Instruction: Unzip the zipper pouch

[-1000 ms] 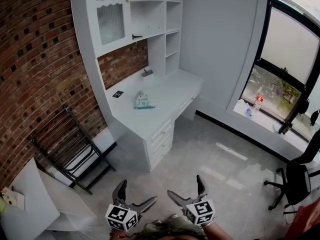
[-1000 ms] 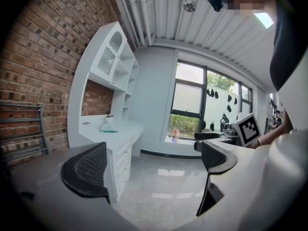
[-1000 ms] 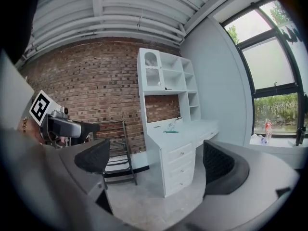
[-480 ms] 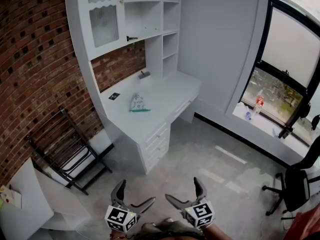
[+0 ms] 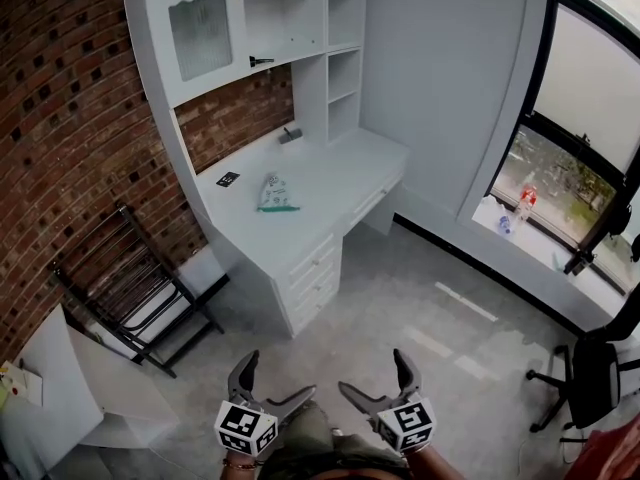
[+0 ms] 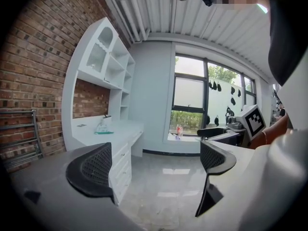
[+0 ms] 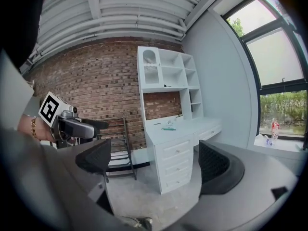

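The zipper pouch (image 5: 274, 194), pale with a green lower edge, lies on the white desk (image 5: 320, 208) far across the room. It shows small in the left gripper view as the pouch (image 6: 103, 127) and in the right gripper view as the pouch (image 7: 169, 126). My left gripper (image 5: 268, 387) and right gripper (image 5: 375, 381) hang low at the bottom of the head view, well away from the desk. Both are open with nothing between their jaws.
A black folding rack (image 5: 130, 293) leans on the brick wall left of the desk. A low white table (image 5: 70, 398) sits at bottom left. An office chair (image 5: 590, 368) stands at right under the window (image 5: 560, 188). Shelves (image 5: 290, 28) rise above the desk; a small black item (image 5: 228, 179) lies on it.
The head view has shifted slightly; the desk and pouch now sit a little higher and further left in frame. Both grippers stay open and low.
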`<state>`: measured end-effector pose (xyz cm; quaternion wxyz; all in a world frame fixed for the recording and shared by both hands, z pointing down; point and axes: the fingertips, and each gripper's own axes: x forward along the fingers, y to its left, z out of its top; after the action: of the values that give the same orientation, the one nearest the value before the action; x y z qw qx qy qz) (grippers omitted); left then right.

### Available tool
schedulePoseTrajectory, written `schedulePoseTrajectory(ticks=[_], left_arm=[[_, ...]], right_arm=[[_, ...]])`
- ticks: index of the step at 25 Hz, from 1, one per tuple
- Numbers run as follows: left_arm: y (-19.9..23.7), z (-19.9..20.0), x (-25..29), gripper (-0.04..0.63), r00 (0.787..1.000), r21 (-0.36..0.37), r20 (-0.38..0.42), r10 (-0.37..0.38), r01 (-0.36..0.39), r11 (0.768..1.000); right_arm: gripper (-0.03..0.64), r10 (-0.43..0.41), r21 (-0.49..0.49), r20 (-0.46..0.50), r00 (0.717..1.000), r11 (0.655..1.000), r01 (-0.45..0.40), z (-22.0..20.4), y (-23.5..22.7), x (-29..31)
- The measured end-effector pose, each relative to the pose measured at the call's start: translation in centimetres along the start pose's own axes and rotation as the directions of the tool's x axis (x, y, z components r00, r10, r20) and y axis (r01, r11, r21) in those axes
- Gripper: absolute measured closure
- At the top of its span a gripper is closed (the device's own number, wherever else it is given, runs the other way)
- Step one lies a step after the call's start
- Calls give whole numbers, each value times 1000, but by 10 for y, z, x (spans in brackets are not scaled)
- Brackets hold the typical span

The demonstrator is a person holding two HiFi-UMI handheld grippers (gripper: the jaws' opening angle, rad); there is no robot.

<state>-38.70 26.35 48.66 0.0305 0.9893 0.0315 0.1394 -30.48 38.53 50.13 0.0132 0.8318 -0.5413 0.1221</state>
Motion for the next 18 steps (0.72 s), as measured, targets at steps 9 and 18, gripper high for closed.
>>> schedulePoseTrajectory(ticks=[9,18], left_arm=[[43,-3,37,28,999,8,-34,33,-33,999],[107,18,134,28,998,40,-57,21,-18,999]], right_arm=[[52,-24,27,12,1000,999,24,3,-31,42],[54,-23,19,-4,1000,1000,23,24,-90,128]])
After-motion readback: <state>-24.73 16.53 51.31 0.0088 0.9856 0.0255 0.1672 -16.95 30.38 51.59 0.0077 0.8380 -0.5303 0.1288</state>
